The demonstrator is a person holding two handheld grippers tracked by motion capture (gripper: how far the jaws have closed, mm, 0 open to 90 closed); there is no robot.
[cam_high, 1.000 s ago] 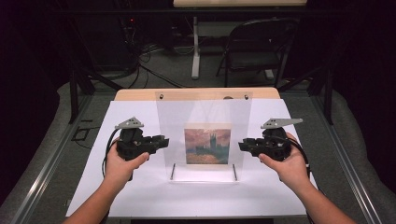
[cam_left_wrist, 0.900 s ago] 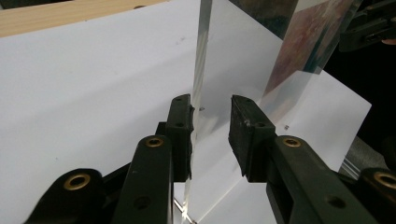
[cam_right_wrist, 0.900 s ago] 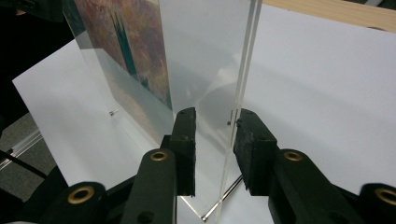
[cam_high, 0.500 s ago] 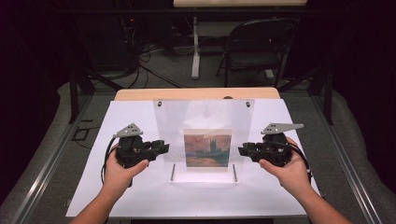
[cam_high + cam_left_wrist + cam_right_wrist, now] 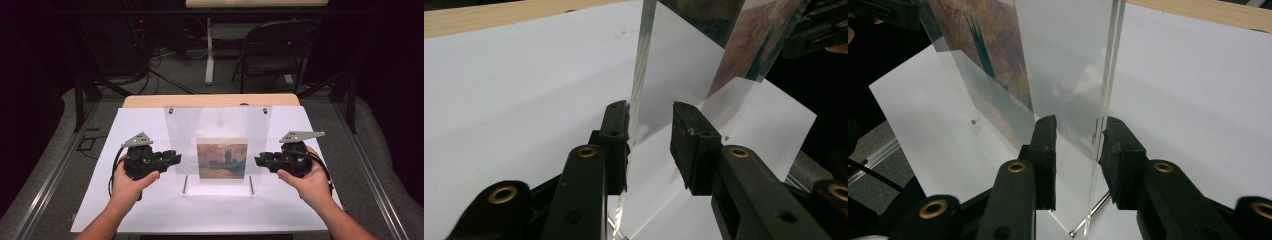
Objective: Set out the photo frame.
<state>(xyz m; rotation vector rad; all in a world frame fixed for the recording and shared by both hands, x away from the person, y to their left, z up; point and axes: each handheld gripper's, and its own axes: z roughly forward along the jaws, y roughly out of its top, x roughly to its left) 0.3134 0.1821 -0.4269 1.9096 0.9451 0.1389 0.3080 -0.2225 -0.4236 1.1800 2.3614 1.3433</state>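
Both pairs of jaws are spread around the side edges of the clear frame [image 5: 216, 147] — standing upright mid-table. It is bracketed by left gripper [image 5: 650, 145] and right gripper [image 5: 1077, 152]; closing evenly is called for next.

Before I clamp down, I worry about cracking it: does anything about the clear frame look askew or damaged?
Nothing stands out. The acrylic frame stands upright and looks square to the table edge, with the painting print level inside. No crack or chip shows. The left claw and right claw straddle its side edges, open.
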